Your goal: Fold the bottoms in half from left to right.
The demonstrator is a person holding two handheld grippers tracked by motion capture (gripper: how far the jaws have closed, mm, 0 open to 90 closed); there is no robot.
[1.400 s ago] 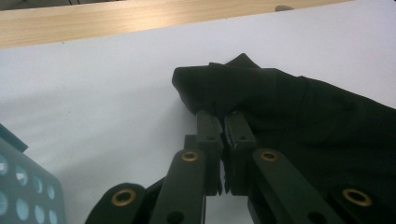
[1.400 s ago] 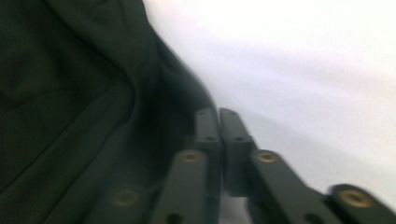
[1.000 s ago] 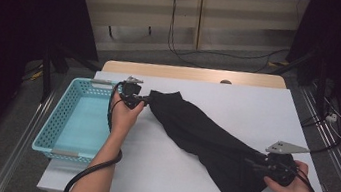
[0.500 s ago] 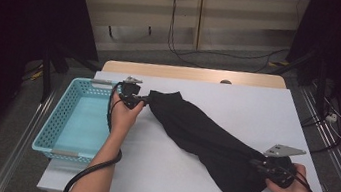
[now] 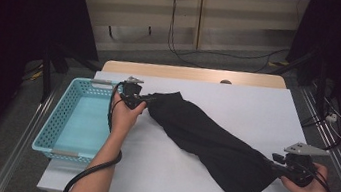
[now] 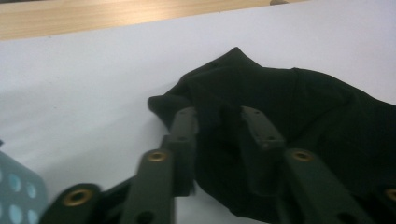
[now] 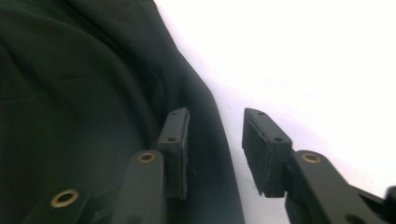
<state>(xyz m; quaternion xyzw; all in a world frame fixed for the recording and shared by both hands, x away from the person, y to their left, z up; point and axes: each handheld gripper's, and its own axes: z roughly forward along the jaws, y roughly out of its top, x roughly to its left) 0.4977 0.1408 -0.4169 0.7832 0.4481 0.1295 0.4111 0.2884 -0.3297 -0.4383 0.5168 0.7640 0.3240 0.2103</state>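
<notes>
A black cloth (image 5: 212, 145) lies spread diagonally on the white table (image 5: 238, 103), from back left to front right. My left gripper (image 5: 149, 101) is at the cloth's back-left end. Its jaws have just been opening and stand apart, with a loose fold of the cloth (image 6: 299, 107) between them in the left gripper view (image 6: 222, 123). My right gripper (image 5: 272, 164) rests at the cloth's front-right edge. Its jaws have also just been opening. In the right gripper view (image 7: 215, 135) the hem of the cloth (image 7: 93, 93) runs through the gap, unpinched.
A teal plastic basket (image 5: 48, 127) stands at the table's left edge, beside my left hand. A bare wooden strip (image 5: 192, 73) runs along the far edge. Cables trail on the floor beyond, and metal rails flank the table.
My right hand has slid a little to the right, out toward the cloth's edge. The left hand has kept its place at the far end, and the cloth lies as before.
</notes>
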